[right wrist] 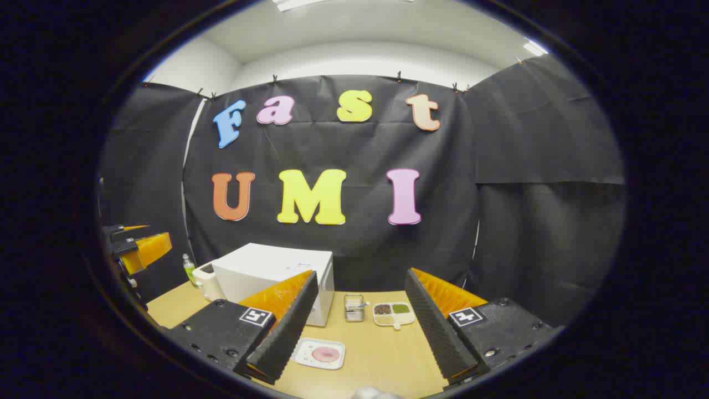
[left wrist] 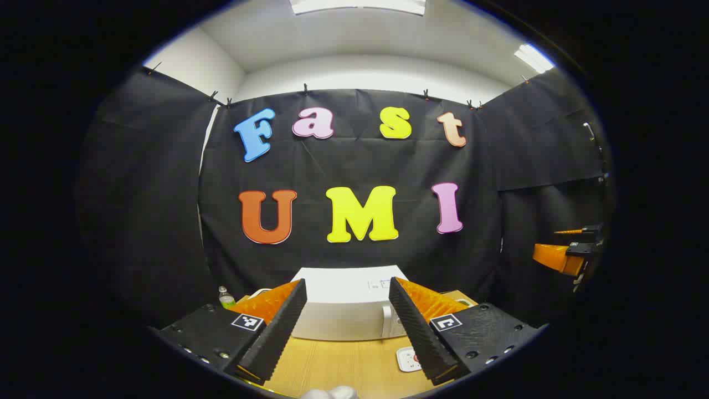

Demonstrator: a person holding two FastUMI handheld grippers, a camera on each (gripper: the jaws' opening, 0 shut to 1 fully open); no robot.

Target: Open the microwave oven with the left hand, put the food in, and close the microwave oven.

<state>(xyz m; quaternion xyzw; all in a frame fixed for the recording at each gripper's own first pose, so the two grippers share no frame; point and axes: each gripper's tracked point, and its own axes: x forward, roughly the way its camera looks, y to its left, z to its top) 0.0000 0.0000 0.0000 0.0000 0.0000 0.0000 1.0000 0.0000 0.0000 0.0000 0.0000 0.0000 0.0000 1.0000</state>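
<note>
White microwave oven [right wrist: 277, 274] shut on table; pink food [right wrist: 325, 354] on plate nearby.

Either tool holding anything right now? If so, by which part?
Nothing is held. The left tool and the right tool are both open with nothing between their fingers. The microwave is shut, and the food plate lies on the table.

Ceiling light panels [left wrist: 357, 5] are shining down brightly and evenly, glaring white at the top edge. The wooden worktop [right wrist: 382, 349] is showing soft shadows. Fisheye distortion is bending everything near the rims; focus is staying sharp.
</note>
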